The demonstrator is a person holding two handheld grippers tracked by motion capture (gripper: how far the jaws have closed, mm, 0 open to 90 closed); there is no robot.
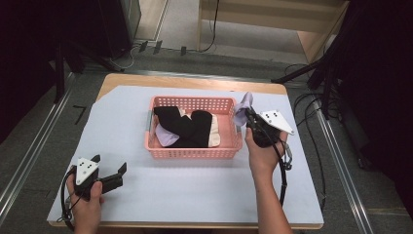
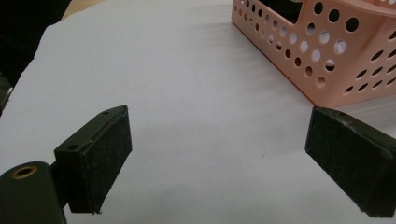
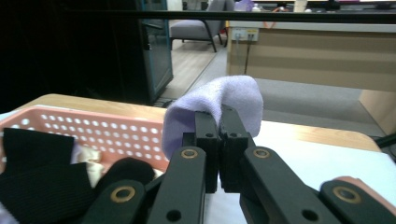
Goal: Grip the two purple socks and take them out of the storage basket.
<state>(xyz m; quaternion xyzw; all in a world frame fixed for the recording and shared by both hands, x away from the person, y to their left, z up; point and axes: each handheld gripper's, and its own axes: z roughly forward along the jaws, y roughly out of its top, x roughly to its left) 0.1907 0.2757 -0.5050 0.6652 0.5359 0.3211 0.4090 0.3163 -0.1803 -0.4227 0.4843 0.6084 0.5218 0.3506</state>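
Nearest you, your left gripper (image 1: 108, 171) rests low on the white sheet (image 1: 195, 185) at the front left corner, its 2 jaws spread wide with nothing between them; it sits well apart from the basket, which reads as parked out of the way while the other hand works. In the left gripper view the basket's perforated corner shows just past the right pad.

Farther in, the pink basket (image 1: 192, 152) stands mid-table, holding black socks (image 1: 187, 127), a cream piece (image 1: 214, 134) and a lilac piece (image 1: 165, 138) bunched together.

At the basket's right rim, your right gripper (image 3: 218, 140) is clamped on a lilac sock (image 3: 233, 95), lifted just above and beside that rim. Whether you are taking it out or putting it in, I cannot tell
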